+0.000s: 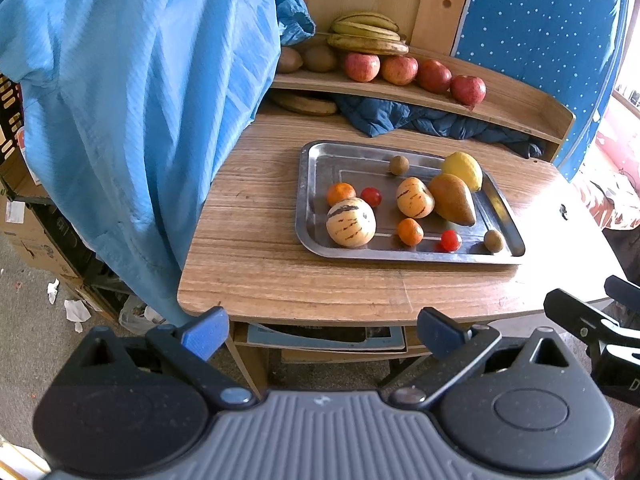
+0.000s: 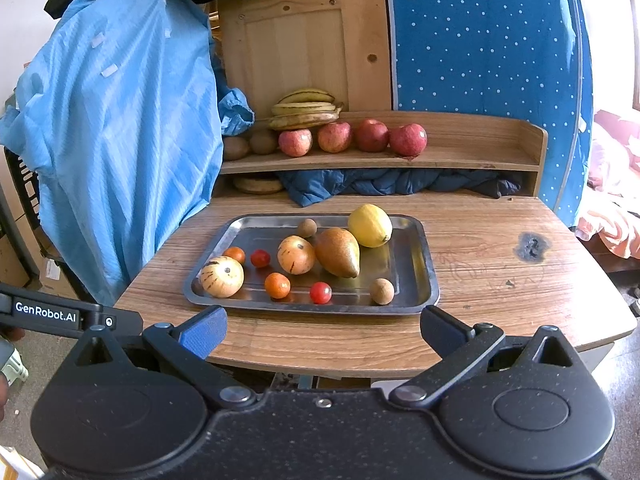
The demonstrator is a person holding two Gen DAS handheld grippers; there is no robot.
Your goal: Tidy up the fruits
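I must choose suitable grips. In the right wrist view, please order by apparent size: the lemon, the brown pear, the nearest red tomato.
1. brown pear
2. lemon, only slightly smaller; it lies farther away, so this is unsure
3. red tomato, clearly smallest

A steel tray [image 1: 308, 184] of mixed fruit sits on the wooden table [image 1: 256, 264]. The left gripper [image 1: 322, 332] hangs wide open before the table's near edge, holding nothing. Apples [image 1: 414, 72] line the shelf [image 1: 516, 108] behind.

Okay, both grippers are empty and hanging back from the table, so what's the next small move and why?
Probably ease the right gripper forward over the tray toward the near cherry tomato. Both grippers are open and short of the table edge, and that fruit lies closest.
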